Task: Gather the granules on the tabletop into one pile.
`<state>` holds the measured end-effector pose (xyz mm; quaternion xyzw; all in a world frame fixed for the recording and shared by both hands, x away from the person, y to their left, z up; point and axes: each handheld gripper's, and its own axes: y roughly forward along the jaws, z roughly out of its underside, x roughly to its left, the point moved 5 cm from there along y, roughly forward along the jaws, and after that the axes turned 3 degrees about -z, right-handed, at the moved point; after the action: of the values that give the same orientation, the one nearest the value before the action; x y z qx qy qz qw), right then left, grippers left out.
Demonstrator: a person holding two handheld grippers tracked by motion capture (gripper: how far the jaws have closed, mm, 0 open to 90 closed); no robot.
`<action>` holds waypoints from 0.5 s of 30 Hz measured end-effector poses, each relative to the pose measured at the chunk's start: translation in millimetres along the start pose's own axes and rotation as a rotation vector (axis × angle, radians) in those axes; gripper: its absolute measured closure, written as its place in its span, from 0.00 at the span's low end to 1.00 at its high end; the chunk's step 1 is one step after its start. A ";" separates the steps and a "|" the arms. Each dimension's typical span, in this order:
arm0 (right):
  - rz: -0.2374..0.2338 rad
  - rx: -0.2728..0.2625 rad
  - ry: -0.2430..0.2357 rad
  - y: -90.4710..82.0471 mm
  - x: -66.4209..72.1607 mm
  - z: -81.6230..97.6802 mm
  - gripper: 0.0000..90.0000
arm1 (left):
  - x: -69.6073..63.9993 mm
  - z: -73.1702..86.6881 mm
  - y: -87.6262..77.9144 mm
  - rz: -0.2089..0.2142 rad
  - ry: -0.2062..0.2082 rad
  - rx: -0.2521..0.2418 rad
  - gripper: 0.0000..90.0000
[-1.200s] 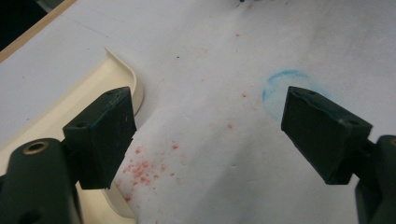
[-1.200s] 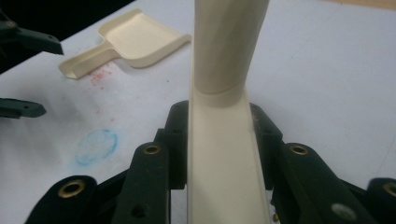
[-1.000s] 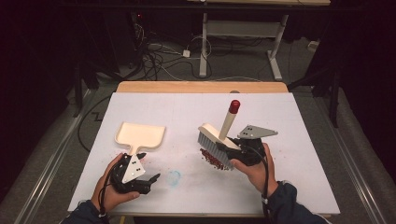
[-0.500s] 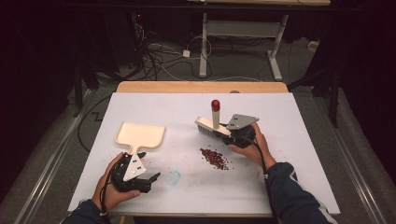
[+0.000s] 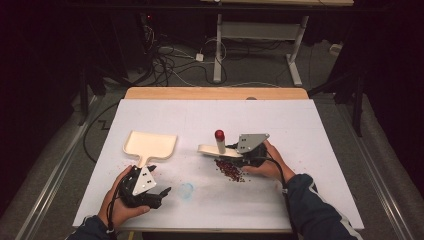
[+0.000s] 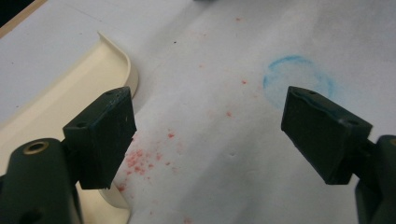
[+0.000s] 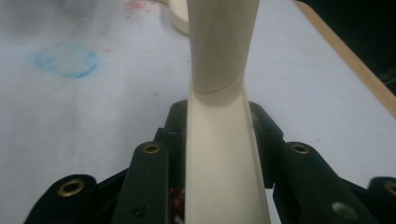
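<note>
Brush (image 5: 216, 148) clamped in right hand-held gripper (image 5: 239, 156), handle upright, red tip on top, head lying crosswise just above the red crumbs (image 5: 230, 170). Dustpan (image 5: 150, 144) well left of the crumbs, handle toward the person. Left hand-held gripper (image 6: 208, 133) jaws apart, empty, beside the dustpan edge. Desk (image 5: 310, 130) bare right of the crumbs. Right gripper view adds the blue ring (image 7: 66, 59).

Looks like a dim lab: white-covered desk (image 5: 300, 130), tangled cables (image 5: 170, 65) on the floor, bare metal desk legs (image 5: 218, 55) behind.
</note>
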<state>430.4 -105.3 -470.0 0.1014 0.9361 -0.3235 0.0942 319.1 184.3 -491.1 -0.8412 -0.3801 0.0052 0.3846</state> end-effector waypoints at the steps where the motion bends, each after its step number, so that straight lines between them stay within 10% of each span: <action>1: -0.013 0.000 -0.005 -2.4 2.2 2.3 0.74 | -0.5 -0.2 0.0 0.000 0.001 0.000 0.19; 15: -0.089 0.003 -0.044 -32.2 9.3 16.6 0.74 | -1.4 -0.6 -0.3 0.003 0.009 0.000 0.19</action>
<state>415.3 -139.3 -466.1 0.0525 0.9369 -0.3309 0.1002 318.1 183.2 -490.9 -0.8417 -0.3772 0.0023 0.3864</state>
